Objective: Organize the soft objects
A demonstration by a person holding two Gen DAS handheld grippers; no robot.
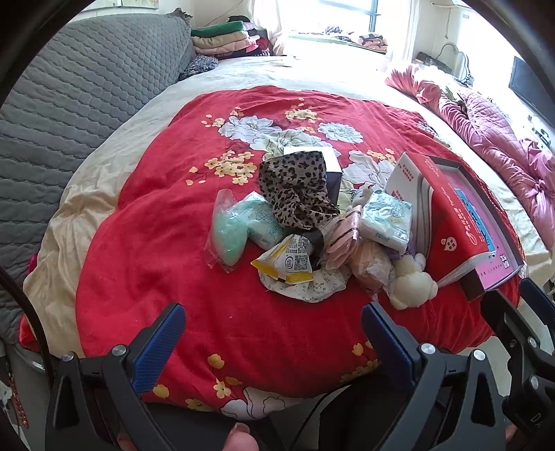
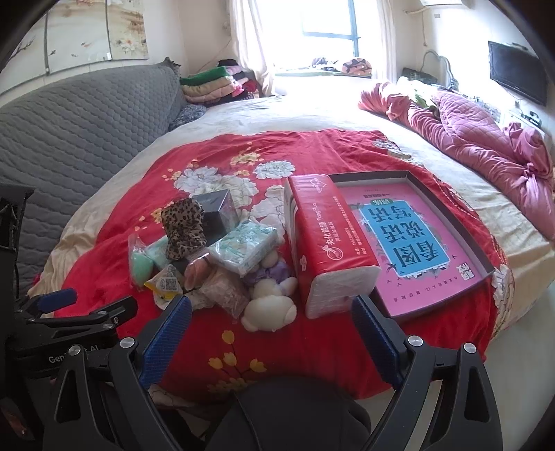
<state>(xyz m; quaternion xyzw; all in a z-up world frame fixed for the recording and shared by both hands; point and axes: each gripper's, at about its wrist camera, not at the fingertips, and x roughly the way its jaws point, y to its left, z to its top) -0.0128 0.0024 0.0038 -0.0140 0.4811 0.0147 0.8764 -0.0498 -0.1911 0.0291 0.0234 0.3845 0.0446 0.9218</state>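
Bed (image 2: pixel 104 222), near edge: one red tissue pack (image 2: pixel 326 243), two small tissue packets (image 1: pixel 386 218), one leopard cloth (image 1: pixel 295 187). One box lid (image 2: pixel 482 249) beside. Left claw (image 1: pixel 270 333) and right claw (image 2: pixel 270 326): both spread, empty.

Home bedroom, bed (image 2: pixel 312 114) with red floral blanket (image 2: pixel 242 166), curtained window (image 2: pixel 326 20), wall television (image 2: pixel 517 71)

Soft clutter (image 1: pixel 312 236) on red blanket (image 1: pixel 173 277)

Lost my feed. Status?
Left gripper open, empty. Right gripper open, empty. Soft pile untouched on red blanket. Red tissue pack beside tray.
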